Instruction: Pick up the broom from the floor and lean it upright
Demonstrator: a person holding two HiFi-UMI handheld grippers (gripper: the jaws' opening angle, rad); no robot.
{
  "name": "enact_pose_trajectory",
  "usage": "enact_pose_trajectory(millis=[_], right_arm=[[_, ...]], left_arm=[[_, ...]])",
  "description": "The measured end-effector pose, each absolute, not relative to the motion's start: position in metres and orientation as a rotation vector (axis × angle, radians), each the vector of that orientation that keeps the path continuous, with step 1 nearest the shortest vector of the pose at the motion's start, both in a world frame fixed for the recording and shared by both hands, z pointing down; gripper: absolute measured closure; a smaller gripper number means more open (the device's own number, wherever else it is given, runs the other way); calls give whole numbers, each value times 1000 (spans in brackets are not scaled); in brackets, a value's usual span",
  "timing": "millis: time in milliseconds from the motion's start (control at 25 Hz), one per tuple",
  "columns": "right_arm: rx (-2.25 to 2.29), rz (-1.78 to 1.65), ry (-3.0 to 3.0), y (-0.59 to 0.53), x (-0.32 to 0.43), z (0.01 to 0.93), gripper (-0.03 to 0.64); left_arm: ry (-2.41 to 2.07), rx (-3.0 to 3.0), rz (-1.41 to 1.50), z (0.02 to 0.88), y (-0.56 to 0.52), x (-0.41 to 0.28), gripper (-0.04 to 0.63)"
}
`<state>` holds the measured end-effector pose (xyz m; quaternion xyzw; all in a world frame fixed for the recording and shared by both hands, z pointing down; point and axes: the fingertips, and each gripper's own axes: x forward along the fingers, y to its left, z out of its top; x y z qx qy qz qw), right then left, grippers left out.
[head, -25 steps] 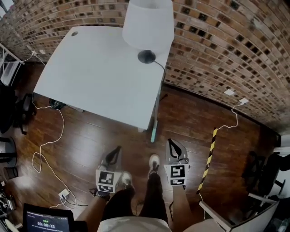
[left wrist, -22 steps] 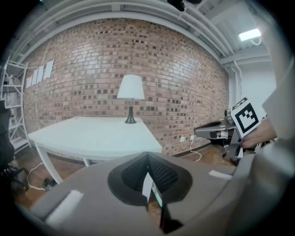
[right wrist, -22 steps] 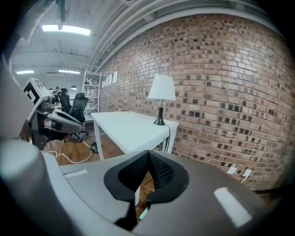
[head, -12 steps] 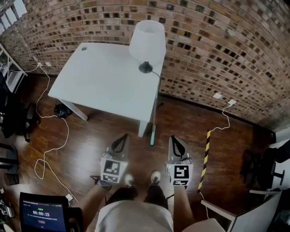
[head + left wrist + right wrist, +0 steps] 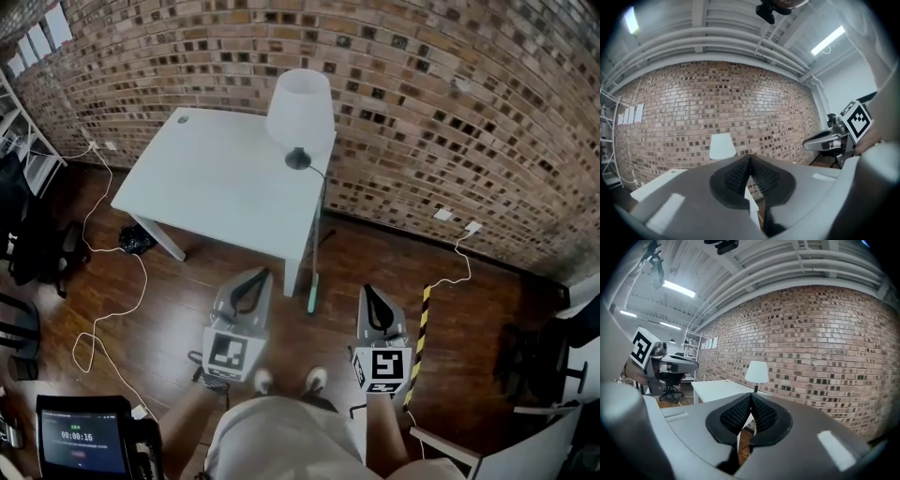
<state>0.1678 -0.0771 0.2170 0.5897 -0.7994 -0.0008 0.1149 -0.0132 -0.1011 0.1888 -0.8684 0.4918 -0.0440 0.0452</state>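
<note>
— Where's the broom?
— The broom (image 5: 313,296) stands upright by the white table (image 5: 202,192); its teal head sits on the wooden floor (image 5: 187,281) just beside the table's front right leg; the thin dark handle climbs along the tabletop's right edge toward the far right corner, where the lamp (image 5: 300,108) stands; whether the handle rests on that edge or on the brick wall (image 5: 450,112) behind, I can't tell.
— And the claws?
— Both pinched tight with nothing in them; the left gripper (image 5: 255,278) has its ribbed pads meeting at the tip, and so does the right gripper (image 5: 369,292); each hovers in front of the person, pointing toward the wall and clear of the broom, whose head lies between them and a little further out.
— Anything else down there?
— A yellow-and-black striped strip (image 5: 420,328) lies on the floor just right of the right gripper; a small screen (image 5: 80,441) shows at the bottom left.
</note>
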Motion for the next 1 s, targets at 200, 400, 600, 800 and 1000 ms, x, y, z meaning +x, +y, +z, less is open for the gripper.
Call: enact_pose_trajectory(millis=[200,400,600,800,1000], right_arm=[[1727,-49,-2400,-86,169,195,604],[1740,-92,-2432,-89,175,178,604],[1758,-77,-2430,-86,175,183,604],[1766,-77,-2431,-75,160,178,604],[1817,-74,-2424,-52,148,177,604]], left_arm=[[1547,-2592,-108,179,-101,-8,600],[1596,-2597,-82,175,-104,-6,600],[1602,-2564,-109,173,-104,-19,600],[1597,-2574,-112,173,-94,-34,600],[1549,-2600,-133,180,-75,-46,600]])
